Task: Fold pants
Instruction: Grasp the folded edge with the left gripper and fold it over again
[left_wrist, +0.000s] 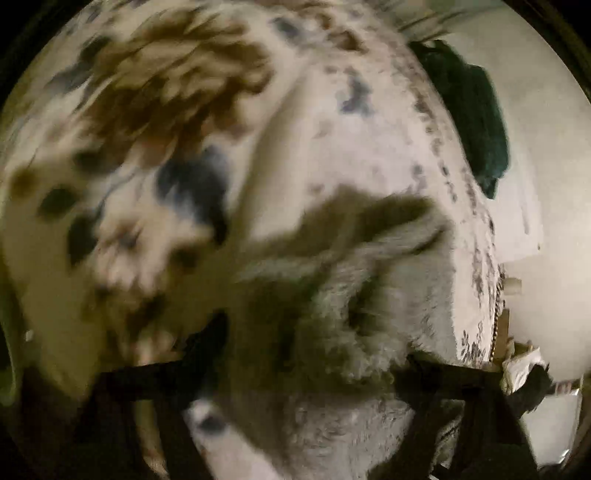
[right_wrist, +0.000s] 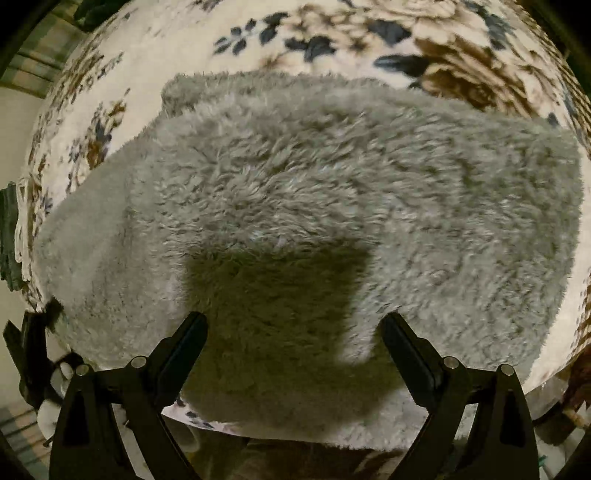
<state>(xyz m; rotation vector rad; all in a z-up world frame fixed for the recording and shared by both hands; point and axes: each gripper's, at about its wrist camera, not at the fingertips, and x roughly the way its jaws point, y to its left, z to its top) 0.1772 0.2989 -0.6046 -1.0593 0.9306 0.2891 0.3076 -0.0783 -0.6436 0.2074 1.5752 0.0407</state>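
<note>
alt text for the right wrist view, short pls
Grey fluffy pants lie spread across a cream blanket with brown and blue flowers, seen from straight above. The right gripper, black, hangs over them with its jaws wide apart and nothing between them, casting a dark shadow on the fleece.

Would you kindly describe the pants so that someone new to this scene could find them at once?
A cream blanket printed with brown and blue flowers covers the bed. On it, beneath the right tool, lie the pants: a broad grey heap, the only plain, shaggy fleece there.
</note>
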